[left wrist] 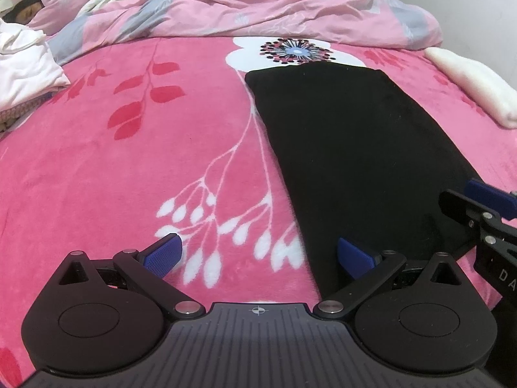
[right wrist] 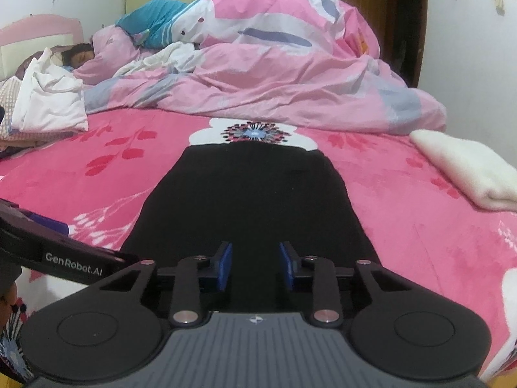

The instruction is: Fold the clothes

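My left gripper (left wrist: 258, 255) gapes wide; only my right wrist view shows the right gripper (right wrist: 255, 266) half-closed, gripping nothing, over the black garment (right wrist: 248, 200).

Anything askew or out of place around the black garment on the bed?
Nothing odd: the black garment lies flat and straight on the pink blanket; a folded white cloth sits apart at the right.

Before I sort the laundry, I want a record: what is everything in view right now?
Black garment: one, black, folded long on the blanket's middle.
Cream folded cloth: one, right of the garment.
White clothes: a pile, far left.
Blanket: one, pink floral, covering the bed.
Duvet: one, pale pink, heaped behind.
Person: one, lying under the duvet.
Left gripper: jaws wide over the garment's near left edge.
Right gripper: jaws narrowed over its near end.
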{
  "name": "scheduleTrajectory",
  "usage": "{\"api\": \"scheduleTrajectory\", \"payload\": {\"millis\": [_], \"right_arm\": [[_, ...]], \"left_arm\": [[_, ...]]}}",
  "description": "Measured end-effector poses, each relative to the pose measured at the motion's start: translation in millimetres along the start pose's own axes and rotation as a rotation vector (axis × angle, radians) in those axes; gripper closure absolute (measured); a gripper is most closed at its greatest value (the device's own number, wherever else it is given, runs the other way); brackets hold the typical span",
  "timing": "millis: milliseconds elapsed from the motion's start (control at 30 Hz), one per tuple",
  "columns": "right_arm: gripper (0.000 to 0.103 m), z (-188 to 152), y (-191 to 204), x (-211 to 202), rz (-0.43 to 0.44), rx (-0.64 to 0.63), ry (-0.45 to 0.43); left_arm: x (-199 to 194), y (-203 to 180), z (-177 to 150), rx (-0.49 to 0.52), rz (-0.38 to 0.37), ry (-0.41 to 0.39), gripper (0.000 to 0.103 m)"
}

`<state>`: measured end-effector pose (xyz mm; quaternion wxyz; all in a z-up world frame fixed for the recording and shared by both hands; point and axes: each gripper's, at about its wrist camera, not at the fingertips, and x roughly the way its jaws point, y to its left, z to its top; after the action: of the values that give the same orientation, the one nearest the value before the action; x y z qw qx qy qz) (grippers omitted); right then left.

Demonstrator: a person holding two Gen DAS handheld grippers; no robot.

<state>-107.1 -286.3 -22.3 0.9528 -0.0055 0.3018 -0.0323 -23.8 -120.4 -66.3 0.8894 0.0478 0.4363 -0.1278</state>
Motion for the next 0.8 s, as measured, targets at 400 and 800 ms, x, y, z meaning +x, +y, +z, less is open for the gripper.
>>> {"api": "scheduleTrajectory", "payload": {"millis": [400, 800], "right_arm": [[0.073, -17.8, -13.0, -9.9, 0.102, 0.06, 0.067], [0.064, 10.6, -116.3, 5.9, 0.26, 0.402, 0.036]], "left_arm": [[5.2, -0.3, 0.4, 0.002, -0.002, 0.011, 0.0], [1.7, 19.6, 6.4, 0.008, -0.095, -0.098, 0.0]]}}
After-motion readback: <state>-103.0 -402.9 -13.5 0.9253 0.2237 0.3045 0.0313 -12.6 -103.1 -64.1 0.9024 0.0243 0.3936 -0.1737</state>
